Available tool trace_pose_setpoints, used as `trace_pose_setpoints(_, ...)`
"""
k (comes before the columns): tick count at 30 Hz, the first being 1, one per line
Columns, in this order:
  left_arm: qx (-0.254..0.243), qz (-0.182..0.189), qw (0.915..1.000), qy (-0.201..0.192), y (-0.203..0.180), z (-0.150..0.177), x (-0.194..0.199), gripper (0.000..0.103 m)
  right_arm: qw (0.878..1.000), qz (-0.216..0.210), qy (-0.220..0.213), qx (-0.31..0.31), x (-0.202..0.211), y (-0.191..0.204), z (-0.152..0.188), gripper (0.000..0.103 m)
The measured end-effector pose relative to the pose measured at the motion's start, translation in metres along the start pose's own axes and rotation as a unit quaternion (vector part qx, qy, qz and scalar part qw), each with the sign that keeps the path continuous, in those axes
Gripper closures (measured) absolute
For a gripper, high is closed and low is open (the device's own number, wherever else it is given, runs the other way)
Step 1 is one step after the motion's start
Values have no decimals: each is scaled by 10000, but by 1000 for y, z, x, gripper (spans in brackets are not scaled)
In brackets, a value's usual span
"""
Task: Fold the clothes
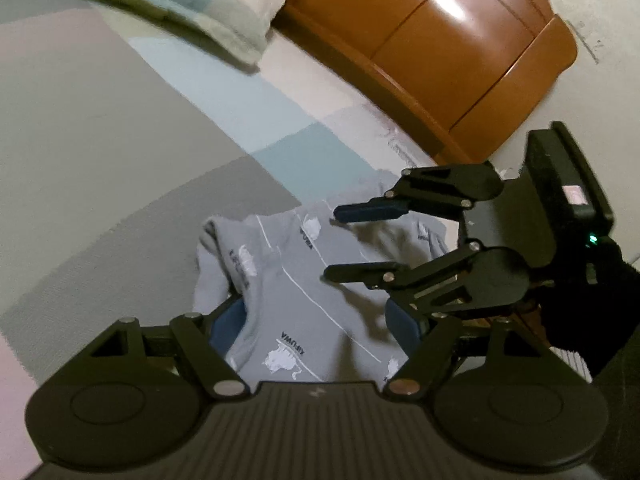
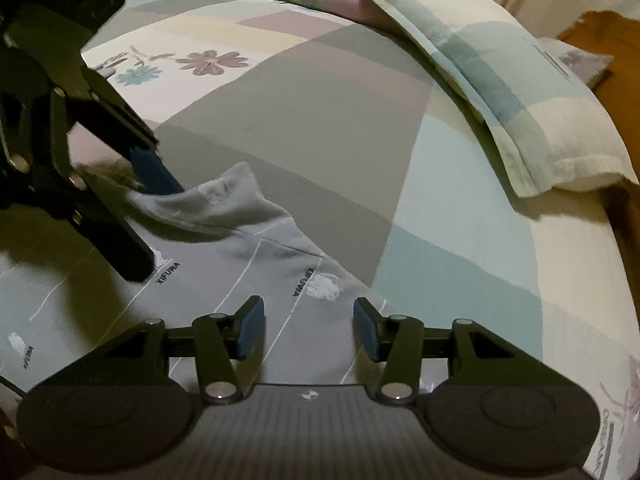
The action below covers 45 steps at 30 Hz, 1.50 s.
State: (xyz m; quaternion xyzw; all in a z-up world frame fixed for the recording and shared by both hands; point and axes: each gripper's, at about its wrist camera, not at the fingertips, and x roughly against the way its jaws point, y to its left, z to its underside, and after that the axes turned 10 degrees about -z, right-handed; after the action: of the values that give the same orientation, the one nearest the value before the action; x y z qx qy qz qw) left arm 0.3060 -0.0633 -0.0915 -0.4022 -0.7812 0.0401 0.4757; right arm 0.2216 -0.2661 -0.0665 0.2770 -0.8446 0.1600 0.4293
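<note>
Bed [image 2: 304,128] w/ patchwork sheet in grey, blue, cream & pink blocks, some flower prints; wooden headboard [image 1: 440,40] at its end, pale wall behind. Pillow [image 2: 520,112] in matching checks lay near the headboard. No containers seen. Grey garment [image 1: 304,280] lay spread on the sheet, thin white lines and small white motifs on it, "XIFUWA" printed several times. Left gripper [image 1: 316,328] had jaws wide apart, straddling a raised fold of the garment, not pinching it. Right gripper [image 2: 308,328] hovered over the cloth, jaws open, nothing between them.
</note>
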Motion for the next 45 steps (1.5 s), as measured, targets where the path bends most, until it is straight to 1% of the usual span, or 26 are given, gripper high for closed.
trace_pose_setpoints(2,-112,-91,9999,28,-3,-3,-5,25,10000,7,-36,-45,2,0,2,47)
trace_pose_setpoints(3,-208,-286,9994,0,-5,-4,-7,24,10000,18,-57,-56,4,0,3,46)
trace_pose_setpoints(4,-321,-568,9979,-47,-6,-4,-10,25,9999,28,-79,-68,5,0,4,46)
trace_pose_setpoints(5,-448,-802,9957,-132,-6,-5,-10,28,9999,30,-103,-85,5,0,3,45)
trace_pose_setpoints(6,-509,-834,9950,-198,-4,-5,-10,28,9999,23,-122,-111,3,-1,2,45)
trace_pose_setpoints(10,-216,-639,9974,-236,6,-7,-1,28,9996,34,-190,-213,8,-5,3,45)
trace_pose_setpoints(11,-124,-557,9982,-210,7,-8,1,28,9995,31,-206,-239,10,-5,4,44)
trace_pose_setpoints(13,-52,-240,9996,-108,7,-9,-2,26,9993,50,-227,-294,11,-6,6,43)
trace_pose_setpoints(14,-29,-192,9998,-109,7,-10,-6,24,9992,65,-231,-319,12,-6,6,43)
trace_pose_setpoints(15,-4,-264,9996,-124,8,-11,-10,25,9991,70,-233,-348,12,-6,7,43)
trace_pose_setpoints(17,43,-428,9986,-291,15,-18,-15,26,9989,79,-253,-387,14,-5,8,43)
trace_pose_setpoints(18,146,-477,9980,-389,21,-23,-16,25,9988,93,-260,-404,15,-5,8,43)
trace_pose_setpoints(19,286,-483,9975,-421,28,-28,-15,28,9987,103,-278,-426,17,-4,8,43)
trace_pose_setpoints(21,569,-465,9963,-450,40,-35,-9,28,9983,80,-323,-482,21,-4,9,43)
trace_pose_setpoints(23,528,-692,9944,-600,40,-37,8,28,9980,60,-378,-506,25,-3,11,43)
trace_pose_setpoints(24,511,-734,9938,-655,39,-35,18,28,9978,51,-392,-531,26,-3,12,43)
trace_pose_setpoints(26,461,-687,9940,-716,32,-29,37,27,9972,-1,-418,-617,25,-4,13,43)
trace_pose_setpoints(28,249,-576,9955,-708,17,-17,53,24,9967,-24,-440,-681,23,-4,12,43)
trace_pose_setpoints(31,-86,-233,9984,-501,-5,5,52,21,9964,-53,-465,-712,20,-3,12,43)
trace_pose_setpoints(34,-155,-250,9993,-235,-14,14,28,21,9960,-14,-448,-769,20,-2,15,43)
trace_pose_setpoints(36,-79,-503,9986,-156,-9,14,14,22,9957,52,-439,-809,25,-2,19,43)
trace_pose_setpoints(37,-45,-663,9976,-170,-4,13,11,27,9955,92,-446,-833,29,-2,22,43)
trace_pose_setpoints(38,-10,-822,9964,-183,0,12,8,29,9950,142,-448,-878,33,-3,25,43)
trace_pose_setpoints(40,131,-931,9953,-226,3,8,14,28,9934,264,-436,-1024,42,-8,34,41)
trace_pose_setpoints(43,-92,-1473,9885,-330,-9,9,33,28,9885,402,-476,-1380,50,-19,48,35)
trace_pose_setpoints(45,-287,-1542,9870,-353,-20,14,43,27,9842,436,-542,-1629,53,-27,56,32)
